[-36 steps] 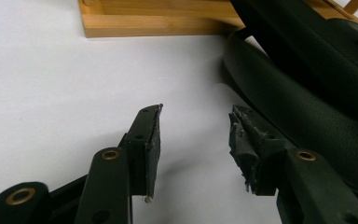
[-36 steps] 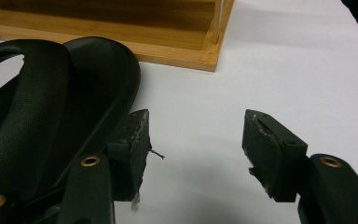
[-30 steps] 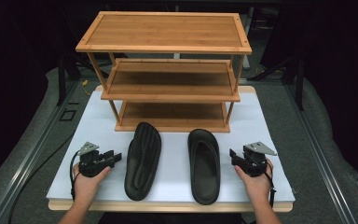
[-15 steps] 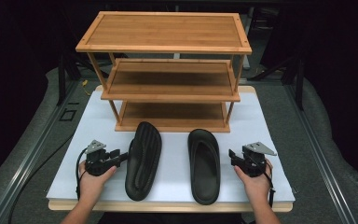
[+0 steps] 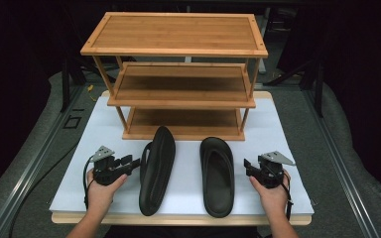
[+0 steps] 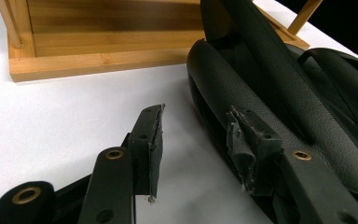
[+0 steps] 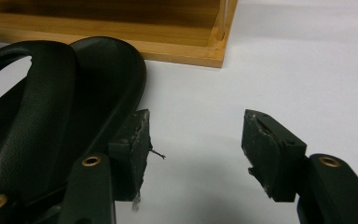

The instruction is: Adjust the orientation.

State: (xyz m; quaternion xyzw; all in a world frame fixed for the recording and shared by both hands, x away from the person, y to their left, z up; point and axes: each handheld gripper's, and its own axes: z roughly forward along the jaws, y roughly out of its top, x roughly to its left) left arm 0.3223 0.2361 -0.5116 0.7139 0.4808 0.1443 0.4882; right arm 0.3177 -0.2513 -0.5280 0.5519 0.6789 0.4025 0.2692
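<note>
Two black slippers lie on the white board in front of a wooden rack. The left slipper (image 5: 156, 168) (image 6: 279, 93) is tipped up on its side; the right slipper (image 5: 217, 176) (image 7: 60, 102) lies flat. My left gripper (image 5: 133, 163) (image 6: 196, 116) is open at the left slipper's side, one pad against its edge and the other over the bare board. My right gripper (image 5: 247, 167) (image 7: 196, 119) is open just right of the right slipper, with only white board between its pads.
The three-tier wooden rack (image 5: 178, 101) stands at the back of the white board (image 5: 287, 144), its lowest shelf (image 6: 102, 51) close behind the slippers' toes. Dark grey floor surrounds the board, and its front edge runs just below my hands.
My left gripper has moved right and slightly up, until its jaw tips reach the left slipper's side. The right gripper and both slippers have stayed put.
</note>
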